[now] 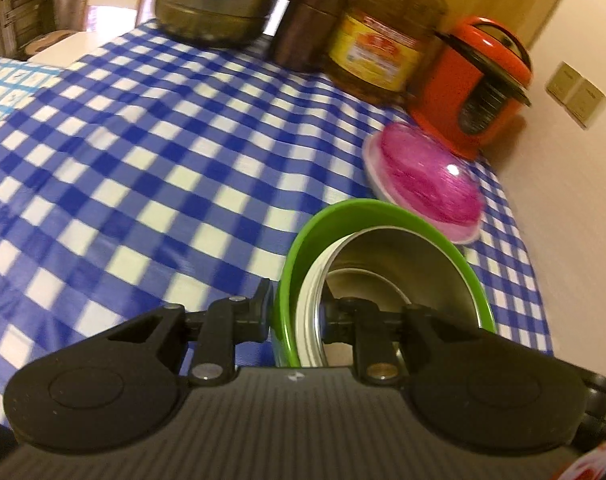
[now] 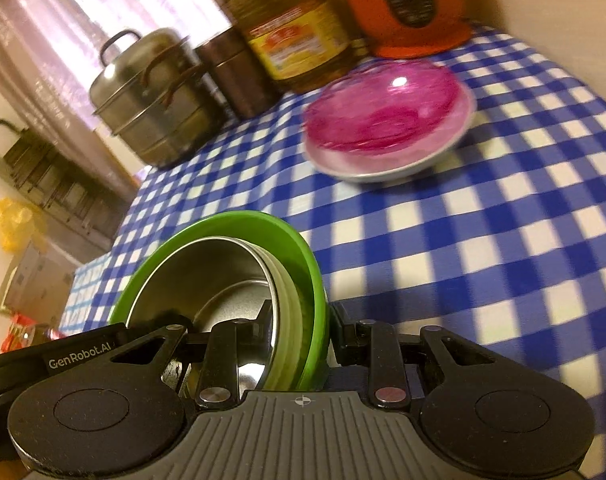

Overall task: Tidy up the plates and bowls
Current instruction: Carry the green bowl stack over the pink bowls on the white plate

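You have both the left gripper (image 1: 295,316) and right gripper (image 2: 301,330) clenched on opposite rims of the green bowl (image 1: 383,216) with its steel bowl (image 1: 423,276) nested inside, raised above the table (image 1: 143,140) near its wall-side edge short of the pink bowl (image 1: 427,180), so keep your hold on the stiff rim, since the slick, loose steel liner can likely slide.

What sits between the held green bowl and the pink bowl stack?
Only bare checked tablecloth lies between the green bowl and the pink bowl stack; the right wrist view shows that gap most clearly.

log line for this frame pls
left gripper: shut on green steel-lined bowl rim | right gripper: shut on opposite rim | bowl: lifted, tilted | pink glass bowl: on checkered cloth
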A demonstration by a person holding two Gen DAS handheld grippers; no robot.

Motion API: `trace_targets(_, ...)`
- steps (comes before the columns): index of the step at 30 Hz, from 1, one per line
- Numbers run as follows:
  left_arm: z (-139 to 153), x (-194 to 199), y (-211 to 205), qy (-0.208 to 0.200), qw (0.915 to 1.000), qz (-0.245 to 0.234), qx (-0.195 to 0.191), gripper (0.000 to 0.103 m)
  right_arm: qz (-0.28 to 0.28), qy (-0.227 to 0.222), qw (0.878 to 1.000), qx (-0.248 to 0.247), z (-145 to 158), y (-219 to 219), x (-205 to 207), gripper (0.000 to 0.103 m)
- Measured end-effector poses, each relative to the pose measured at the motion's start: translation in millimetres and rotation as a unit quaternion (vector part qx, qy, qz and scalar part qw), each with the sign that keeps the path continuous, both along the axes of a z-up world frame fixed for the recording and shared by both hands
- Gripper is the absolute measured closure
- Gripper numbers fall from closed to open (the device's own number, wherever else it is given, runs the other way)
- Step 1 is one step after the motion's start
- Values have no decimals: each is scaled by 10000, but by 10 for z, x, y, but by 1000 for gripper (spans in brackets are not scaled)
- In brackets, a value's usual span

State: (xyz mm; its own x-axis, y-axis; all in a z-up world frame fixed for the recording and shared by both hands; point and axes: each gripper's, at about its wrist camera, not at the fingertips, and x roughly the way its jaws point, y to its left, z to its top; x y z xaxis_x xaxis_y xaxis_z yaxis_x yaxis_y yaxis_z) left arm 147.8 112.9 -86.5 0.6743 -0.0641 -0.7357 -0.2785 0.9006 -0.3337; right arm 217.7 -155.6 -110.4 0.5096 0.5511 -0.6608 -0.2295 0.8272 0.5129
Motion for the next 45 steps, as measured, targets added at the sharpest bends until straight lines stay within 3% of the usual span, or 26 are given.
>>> trace_targets(17,161,233,-814,27,9970,-767,100,84,-690,101,9975,62,158,-877,-24,75)
trace_targets(29,341,359,-1020,-9,9954,-946,149,84,-837,110,9963,170,310,-1082,76,75)
trace_targets(45,536,851,-1195,-167,9942,-1062,-12,84,-982,37,9951,94,539,-1236,505,75)
